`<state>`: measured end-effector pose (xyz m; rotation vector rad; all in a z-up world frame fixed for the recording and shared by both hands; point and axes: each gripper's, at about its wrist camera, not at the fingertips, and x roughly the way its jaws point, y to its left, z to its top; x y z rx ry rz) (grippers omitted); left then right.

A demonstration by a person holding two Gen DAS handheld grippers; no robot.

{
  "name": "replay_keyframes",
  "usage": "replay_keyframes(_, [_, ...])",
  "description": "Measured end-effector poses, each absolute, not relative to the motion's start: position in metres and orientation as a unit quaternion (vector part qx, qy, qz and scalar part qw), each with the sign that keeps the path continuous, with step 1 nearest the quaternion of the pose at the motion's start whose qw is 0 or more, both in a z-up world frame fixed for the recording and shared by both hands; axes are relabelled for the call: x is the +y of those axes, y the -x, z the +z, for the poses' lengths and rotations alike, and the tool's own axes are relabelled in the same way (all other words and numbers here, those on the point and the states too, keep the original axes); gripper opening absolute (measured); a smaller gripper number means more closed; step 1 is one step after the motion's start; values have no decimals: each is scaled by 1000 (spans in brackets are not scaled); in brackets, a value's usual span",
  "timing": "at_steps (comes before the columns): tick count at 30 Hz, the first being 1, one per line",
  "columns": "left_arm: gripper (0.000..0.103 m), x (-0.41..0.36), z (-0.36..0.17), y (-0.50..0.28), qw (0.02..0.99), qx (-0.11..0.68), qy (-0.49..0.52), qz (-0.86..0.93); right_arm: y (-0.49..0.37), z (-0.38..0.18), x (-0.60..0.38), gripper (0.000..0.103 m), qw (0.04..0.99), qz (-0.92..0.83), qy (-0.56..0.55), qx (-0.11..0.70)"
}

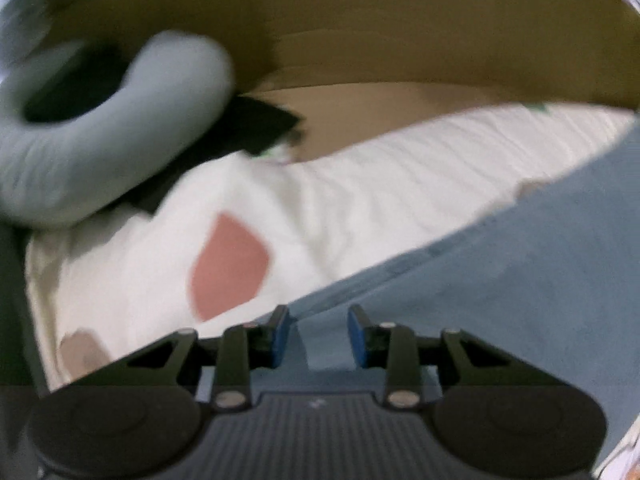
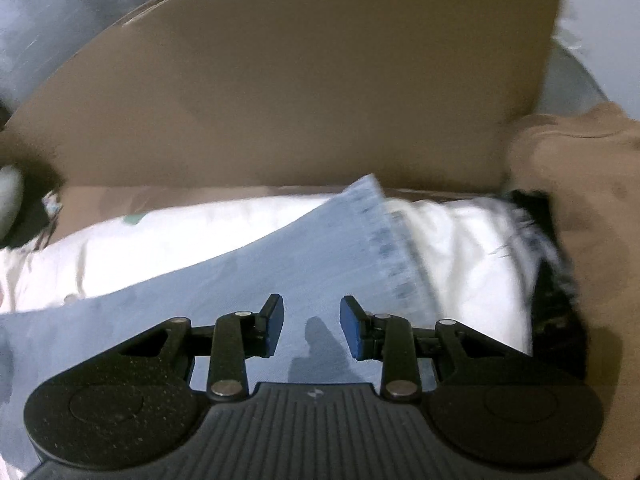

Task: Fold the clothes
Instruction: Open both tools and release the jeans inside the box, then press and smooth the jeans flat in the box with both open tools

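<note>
**Left wrist view and right wrist view: light blue garment under two parted grippers**

Left wrist view, left to right: a grey curved cushion (image 1: 108,120) is seen at the upper left, blurred, with a black item (image 1: 256,128) beneath it. A white sheet (image 1: 360,184) bearing a pink patch (image 1: 230,266) is spread across the middle. The light blue garment (image 1: 520,264) is laid over the sheet at the right. The left gripper (image 1: 318,334) is held above the garment's edge, jaws parted, nothing between them. A cardboard wall (image 1: 360,32) is seen behind.

Right wrist view, left to right: the white sheet (image 2: 180,232) is seen first, then the light blue garment (image 2: 280,264), lying diagonally with its hem toward the cardboard panel (image 2: 300,80). The right gripper (image 2: 312,326) is held over the garment, jaws apart and empty. A brown cloth (image 2: 592,200) is piled at the right, beside dark fabric (image 2: 560,300).
</note>
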<state>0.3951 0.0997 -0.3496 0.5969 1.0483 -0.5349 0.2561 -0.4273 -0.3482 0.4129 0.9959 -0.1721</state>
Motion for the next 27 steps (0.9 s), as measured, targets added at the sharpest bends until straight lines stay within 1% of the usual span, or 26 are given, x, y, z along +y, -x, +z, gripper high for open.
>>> replay_keyframes(7, [34,73,-364,-385,746,466,-371,-299,-257,-354,-394,38,857,-29,-183,481])
replay_keyframes(11, [34,71,-371,-385,721,460,-418,-306,-259,-354,-378,38,856,-6,-174,486])
replay_keyframes(15, [34,71,-385,-382,684,449,-487,-306,-265,-354,-363,38,857,15,-155,491])
replay_keyframes(18, [34,71,-391,-384,663,449,-509,-316,-271,-354,-356,38,857,25,-152,491])
replay_keyframes(20, [28,71,-392,-384,655,446,-519,-322,-271,-355,-353,38,857,28,-151,492])
replay_keyframes(23, [14,72,-393,-379,639,433,-539,-337,-270,-357,-350,38,856,31,-150,495])
replay_keyframes(24, [8,72,-393,-376,632,426,-548,-345,-270,-358,-349,38,855,31,-150,495])
replay_keyframes(27, [8,75,-391,-366,614,406,-571,-364,-269,-360,-349,38,854,32,-153,496])
